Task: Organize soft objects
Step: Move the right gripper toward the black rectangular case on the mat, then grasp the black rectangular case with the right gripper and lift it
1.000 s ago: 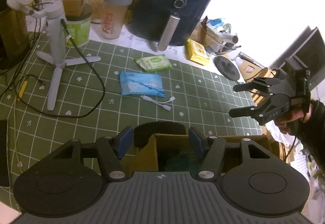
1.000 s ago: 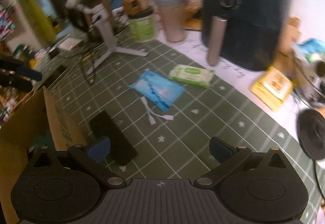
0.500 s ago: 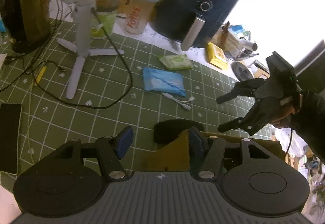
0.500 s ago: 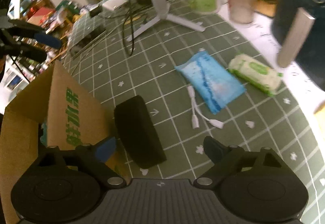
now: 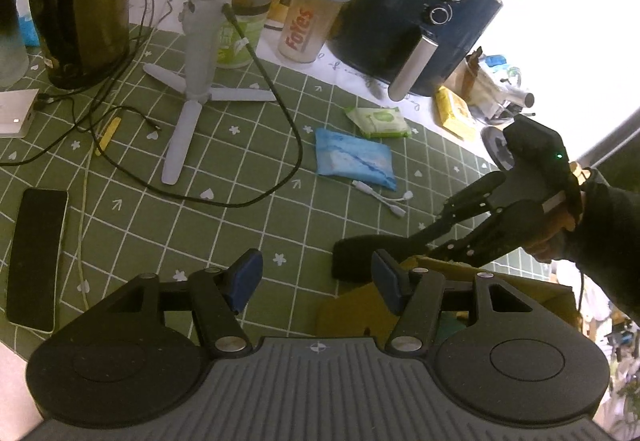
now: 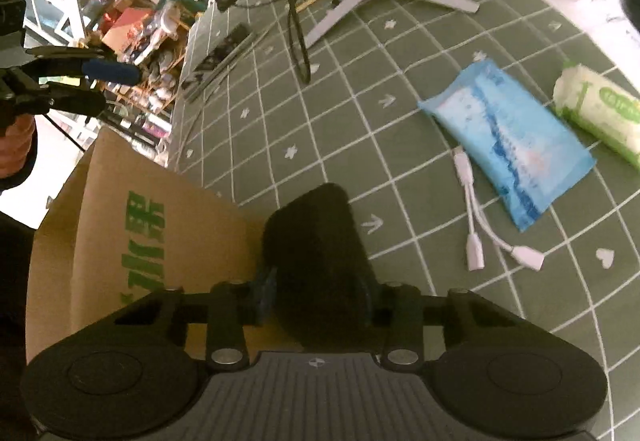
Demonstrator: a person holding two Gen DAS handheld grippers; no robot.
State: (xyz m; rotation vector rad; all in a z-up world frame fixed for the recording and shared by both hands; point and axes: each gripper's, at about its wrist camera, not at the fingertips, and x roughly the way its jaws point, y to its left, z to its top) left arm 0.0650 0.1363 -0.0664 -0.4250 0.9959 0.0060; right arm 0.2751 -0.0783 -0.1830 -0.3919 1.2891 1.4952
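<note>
A black soft case [image 6: 320, 253] lies on the green grid mat beside a brown cardboard box [image 6: 120, 241]. My right gripper [image 6: 316, 301] is shut on the near end of the black case; in the left wrist view the gripper [image 5: 436, 237] reaches onto the case [image 5: 360, 257]. My left gripper [image 5: 316, 277] is open and empty, above the mat beside the box [image 5: 352, 313]. A blue soft pack [image 5: 352, 157] and a green-white wipes pack [image 5: 380, 117] lie further back on the mat; they also show in the right wrist view, blue pack [image 6: 508, 141], wipes pack [image 6: 596, 109].
A white adapter cable [image 6: 480, 237] lies beside the blue pack. A white tripod [image 5: 192, 81] with a black cord, a kettle [image 5: 80, 1], a shaker bottle [image 5: 312, 13], a dark air fryer [image 5: 416, 25] and a phone [image 5: 36, 257] are on the table.
My right gripper has come down over the black case and shut on it. My left gripper has moved left, away from the box opening, and stays open.
</note>
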